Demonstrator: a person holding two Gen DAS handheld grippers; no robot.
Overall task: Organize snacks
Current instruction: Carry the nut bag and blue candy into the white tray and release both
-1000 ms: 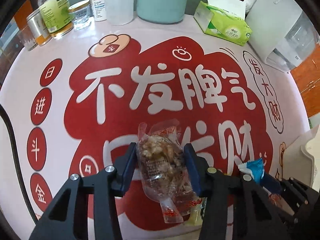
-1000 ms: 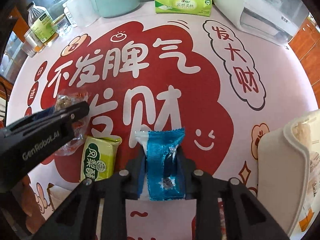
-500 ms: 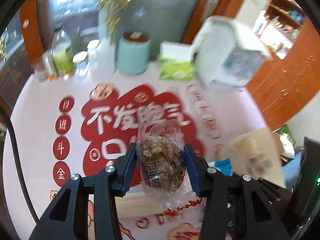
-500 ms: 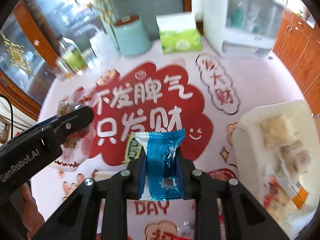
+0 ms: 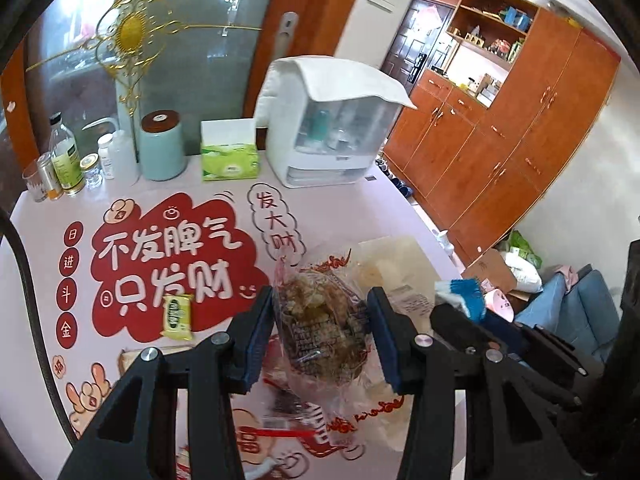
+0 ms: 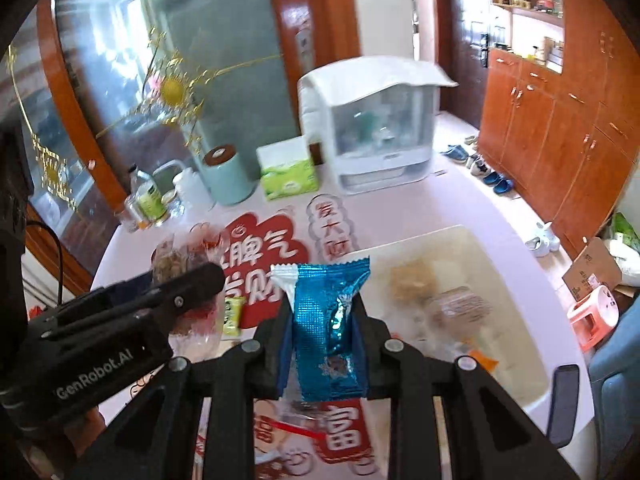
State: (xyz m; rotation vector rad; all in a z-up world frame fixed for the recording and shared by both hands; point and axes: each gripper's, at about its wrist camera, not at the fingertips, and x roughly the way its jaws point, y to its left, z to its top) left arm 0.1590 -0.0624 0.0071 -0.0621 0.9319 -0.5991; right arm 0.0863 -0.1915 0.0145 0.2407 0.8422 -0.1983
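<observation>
Left wrist view shows your left tool point(image 5: 320, 334) clamped on a clear snack bag point(image 5: 324, 332) of brown pieces, held above the tabletop point(image 5: 400, 208). Your right tool point(image 6: 324, 334) grips a blue foil packet point(image 6: 330, 328) upright between its fingers, also in the air. Just right of it lies a white tray point(image 6: 520, 320) with several snacks inside. A green packet point(image 5: 177, 317) lies on the red print to your left.

Both wrist views look down from well above the table point(image 5: 400, 208) — sharing its far clutter.
</observation>
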